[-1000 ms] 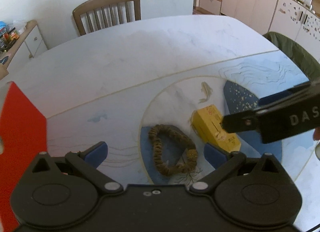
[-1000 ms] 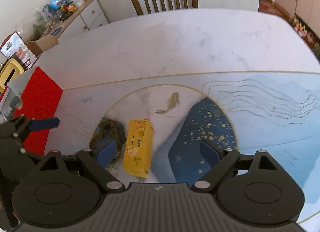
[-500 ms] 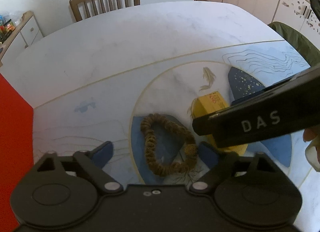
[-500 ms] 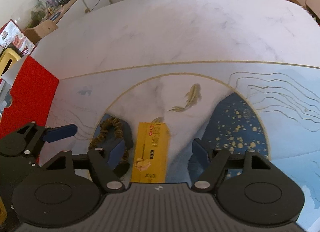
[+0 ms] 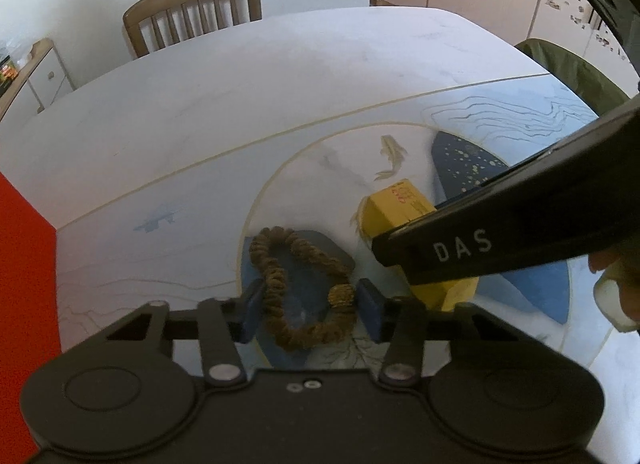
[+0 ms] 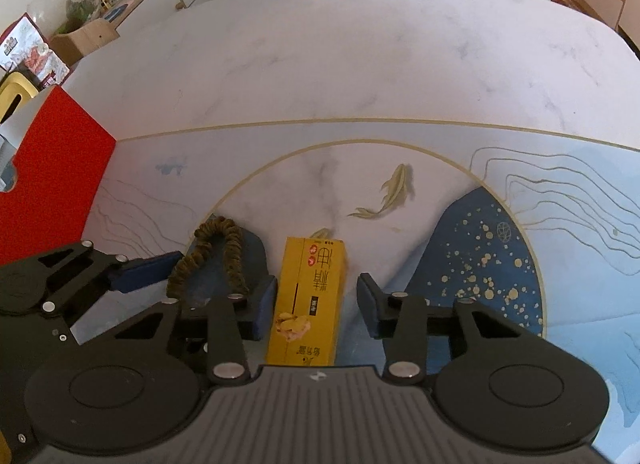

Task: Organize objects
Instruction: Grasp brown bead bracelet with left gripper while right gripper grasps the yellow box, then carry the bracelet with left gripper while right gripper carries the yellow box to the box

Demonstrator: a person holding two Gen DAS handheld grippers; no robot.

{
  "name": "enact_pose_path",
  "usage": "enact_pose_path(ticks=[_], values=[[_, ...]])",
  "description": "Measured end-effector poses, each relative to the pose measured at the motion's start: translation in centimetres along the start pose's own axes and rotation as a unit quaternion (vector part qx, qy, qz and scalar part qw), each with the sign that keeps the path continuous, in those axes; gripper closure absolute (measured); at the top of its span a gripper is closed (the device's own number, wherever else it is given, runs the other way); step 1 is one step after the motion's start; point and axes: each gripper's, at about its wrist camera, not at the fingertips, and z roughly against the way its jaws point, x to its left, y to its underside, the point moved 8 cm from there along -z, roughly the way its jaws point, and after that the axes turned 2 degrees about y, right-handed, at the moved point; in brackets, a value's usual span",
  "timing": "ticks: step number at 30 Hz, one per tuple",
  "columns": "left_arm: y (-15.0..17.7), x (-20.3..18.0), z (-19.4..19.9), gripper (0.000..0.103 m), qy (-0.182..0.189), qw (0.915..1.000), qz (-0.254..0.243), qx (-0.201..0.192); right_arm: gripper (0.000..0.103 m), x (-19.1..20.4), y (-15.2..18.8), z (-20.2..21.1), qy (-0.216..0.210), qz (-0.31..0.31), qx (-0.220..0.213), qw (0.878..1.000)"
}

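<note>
A brown braided ring lies flat on the painted table; it also shows in the right wrist view. My left gripper is low over it, its blue pads close against the ring's two sides. A yellow carton lies flat beside the ring, and shows in the left wrist view. My right gripper is open and straddles the carton, left pad near its side, right pad apart from it. The right gripper's body crosses the left wrist view and hides part of the carton.
A red box stands at the table's left edge, with its side in the left wrist view. A wooden chair is at the far side. A green-backed chair is at the right. Cabinets line the walls.
Both grippers have come down and forward. The left jaws have narrowed around the ring. The right jaws have narrowed and now straddle the carton.
</note>
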Motion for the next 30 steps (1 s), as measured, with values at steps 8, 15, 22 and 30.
enact_pose_path(ticks=[8, 15, 22, 30], values=[[0.3, -0.5, 0.5, 0.083, 0.009, 0.9999, -0.007, 0.008, 0.072, -1.1, 0.9, 0.9, -0.005, -0.025, -0.007, 1.000], [0.2, 0.3, 2.5, 0.084, 0.024, 0.9995, 0.023, -0.004, 0.072, -1.6, 2.6, 2.5, -0.020, -0.041, -0.009, 0.999], [0.0, 1.4, 4.6, 0.084, 0.047, 0.9965, 0.069, -0.008, 0.072, -1.1, 4.5, 5.0, -0.031, -0.047, -0.013, 0.998], [-0.5, 2.4, 8.0, 0.084, 0.063, 0.9936, 0.090, -0.024, 0.072, 0.8, 5.1, 8.4, -0.037, -0.038, -0.024, 0.998]])
